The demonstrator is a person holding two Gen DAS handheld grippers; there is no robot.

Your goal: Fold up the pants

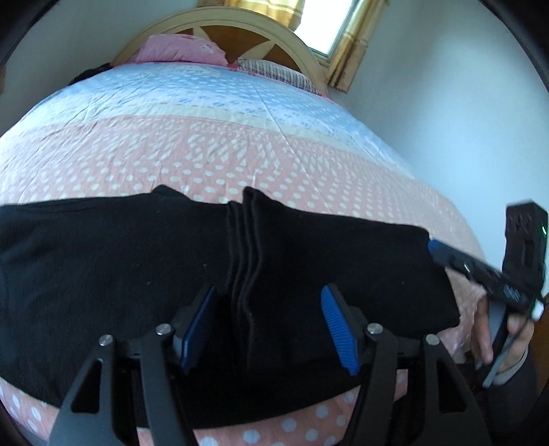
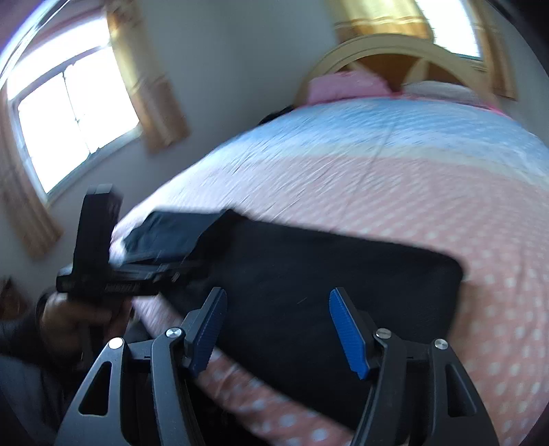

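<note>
Black pants (image 1: 120, 267) lie flat across the near edge of the bed, with a folded layer on the right and stacked fabric edges (image 1: 245, 247) running down the middle. My left gripper (image 1: 269, 298) is open, its blue pads straddling those edges just above the cloth. My right gripper (image 2: 278, 302) is open and empty over the pants (image 2: 308, 274) near the bed's front edge. It also shows in the left wrist view (image 1: 435, 248) at the pants' right end. The left gripper appears in the right wrist view (image 2: 178, 267), at the pants' left part.
The bed has a pink and blue dotted quilt (image 1: 212, 147), pink pillows (image 1: 182, 49) and a curved wooden headboard (image 1: 240, 25). A white wall (image 1: 446, 113) runs along its right side. Windows with gold curtains (image 2: 68, 113) sit to the left and behind.
</note>
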